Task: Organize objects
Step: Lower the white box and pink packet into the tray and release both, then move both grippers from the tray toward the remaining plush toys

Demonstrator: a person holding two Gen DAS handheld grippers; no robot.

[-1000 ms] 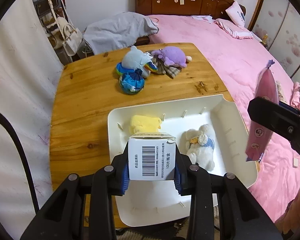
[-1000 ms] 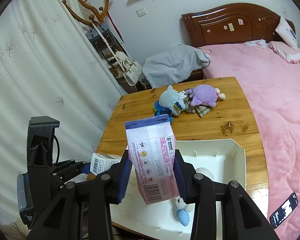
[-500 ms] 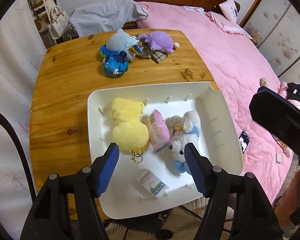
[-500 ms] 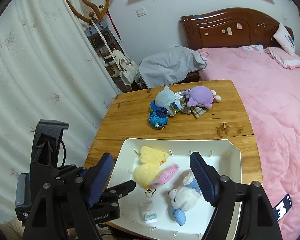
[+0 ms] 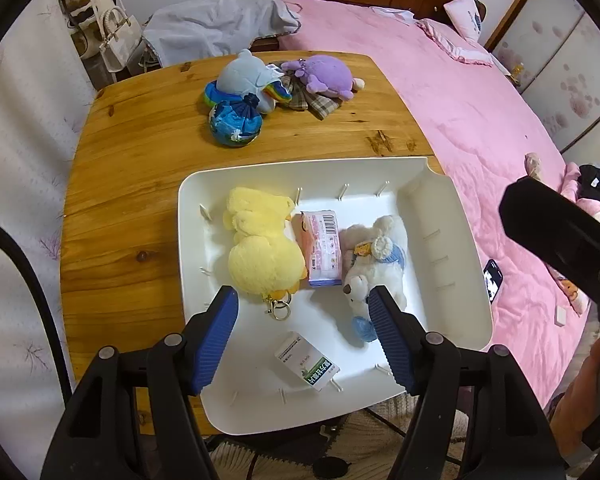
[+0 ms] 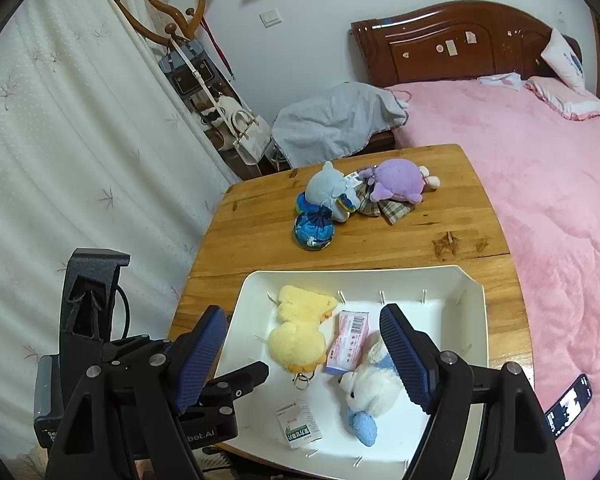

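Item: round blue drawstring pouch lying on wooden surface, beyond white plastic tray; left hand-held gripper sitting nearer, right hand-held gripper alongside; both gaping, carrying 0 items.

My white tray holds a yellow plush; beside that plush, a pink packet; beyond the tray, plaid cloth.

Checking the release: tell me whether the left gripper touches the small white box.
Apart. The left wrist view shows the left gripper open, the small white box lying on the tray clear of both fingers.
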